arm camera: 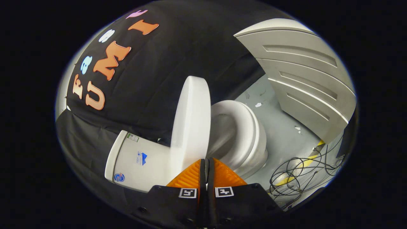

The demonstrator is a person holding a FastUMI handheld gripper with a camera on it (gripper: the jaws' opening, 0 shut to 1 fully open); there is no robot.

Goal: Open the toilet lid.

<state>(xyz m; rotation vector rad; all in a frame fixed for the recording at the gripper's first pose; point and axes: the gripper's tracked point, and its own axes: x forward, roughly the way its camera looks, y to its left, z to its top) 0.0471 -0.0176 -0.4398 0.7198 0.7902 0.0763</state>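
The white toilet lid (190, 121) stands raised, roughly upright, off the seat and bowl (251, 133). Its outer face turns toward the tank (136, 159) and its shaded inner face toward the bowl. My gripper (207, 160) is shut on the lid's front rim. One finger lies on the outer face and the other on the inner face, with only a thin slit between them. The whole scene looks tilted, so the gripper is rolled to one side.
A grey panelled door (302, 79) stands beyond the bowl. A tangle of black cables (299, 175) and a yellow strip lie on the grey floor (279, 127) beside the toilet. Black cloth hangs behind the tank.
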